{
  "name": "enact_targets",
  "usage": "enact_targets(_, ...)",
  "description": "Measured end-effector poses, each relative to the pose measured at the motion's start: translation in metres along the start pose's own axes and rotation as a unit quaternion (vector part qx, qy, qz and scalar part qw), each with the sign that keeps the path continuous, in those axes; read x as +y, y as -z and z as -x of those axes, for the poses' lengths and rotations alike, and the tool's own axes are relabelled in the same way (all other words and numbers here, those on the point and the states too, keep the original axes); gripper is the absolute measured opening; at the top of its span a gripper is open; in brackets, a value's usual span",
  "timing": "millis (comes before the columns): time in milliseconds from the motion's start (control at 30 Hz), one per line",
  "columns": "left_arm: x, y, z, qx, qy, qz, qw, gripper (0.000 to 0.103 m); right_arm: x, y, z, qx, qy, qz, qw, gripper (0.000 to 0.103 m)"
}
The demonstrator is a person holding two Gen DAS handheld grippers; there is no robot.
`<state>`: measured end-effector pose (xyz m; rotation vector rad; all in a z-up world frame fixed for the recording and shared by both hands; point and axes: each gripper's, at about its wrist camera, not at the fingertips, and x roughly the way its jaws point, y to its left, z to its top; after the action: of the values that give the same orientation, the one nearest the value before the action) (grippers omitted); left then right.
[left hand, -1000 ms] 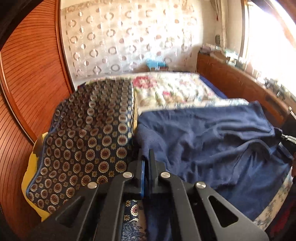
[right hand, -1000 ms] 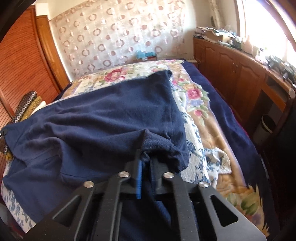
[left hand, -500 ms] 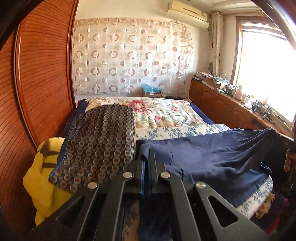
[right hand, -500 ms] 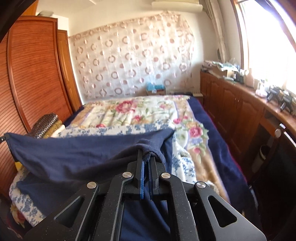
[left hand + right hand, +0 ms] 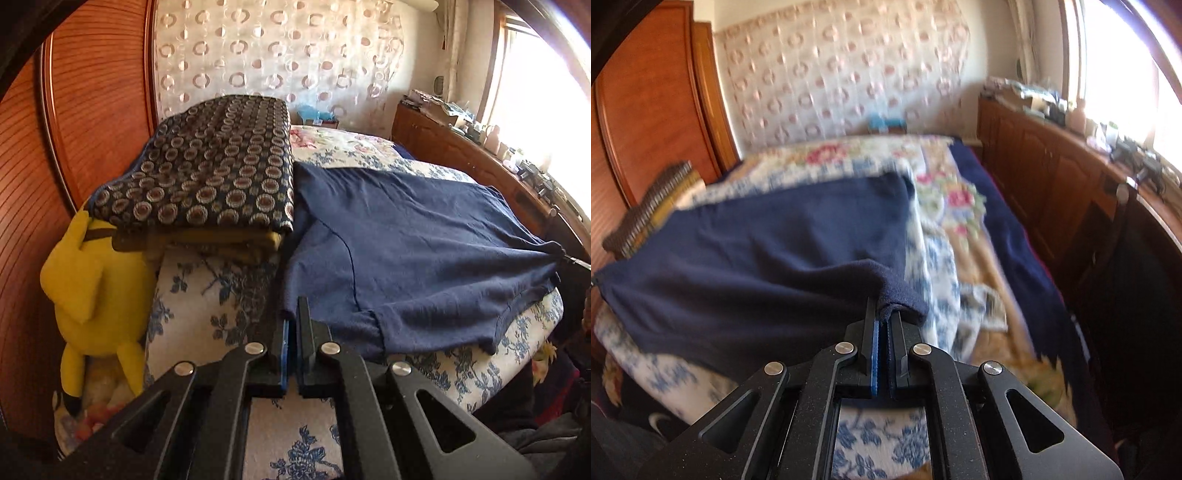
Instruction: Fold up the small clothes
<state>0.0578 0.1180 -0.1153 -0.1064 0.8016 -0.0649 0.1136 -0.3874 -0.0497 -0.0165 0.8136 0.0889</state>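
Left wrist view: navy knit garment [image 5: 424,236], bunched a second ago, now stretched flat on bed; left hand-held gripper [image 5: 294,325] and right hand-held gripper [image 5: 885,325] both clamped on corners, ready for first fold.

No legible text, label, brand, number or sign in either view. Items on the wooden cabinet top [image 5: 461,122] at the upper right are too small and overexposed to read.
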Motion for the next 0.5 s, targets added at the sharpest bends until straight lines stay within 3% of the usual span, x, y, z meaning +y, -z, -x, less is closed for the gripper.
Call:
enact_targets(167, -0.002, 0.006, -0.002, 0.019, -0.001, -0.011, 0.9998, 0.001, 0.006, 0.014, -0.005, 0.013, 0.006, 0.012, 1.000, 0.003)
enact_targets(300, -0.003, 0.004, 0.014, -0.001, 0.004, -0.008, 1.0000, 0.007, 0.004, 0.014, 0.002, 0.006, 0.009, 0.012, 1.000, 0.008)
enact_targets(467, 0.001, -0.006, 0.029, -0.025, -0.005, -0.012, 0.9996, 0.015, 0.004, 0.009, 0.014, -0.014, 0.008, 0.015, 1.000, 0.039)
enact_targets(500, 0.001, -0.007, 0.030, -0.028, -0.007, -0.012, 0.9995, 0.016, 0.005, 0.009, 0.015, -0.017, 0.007, 0.016, 1.000, 0.040)
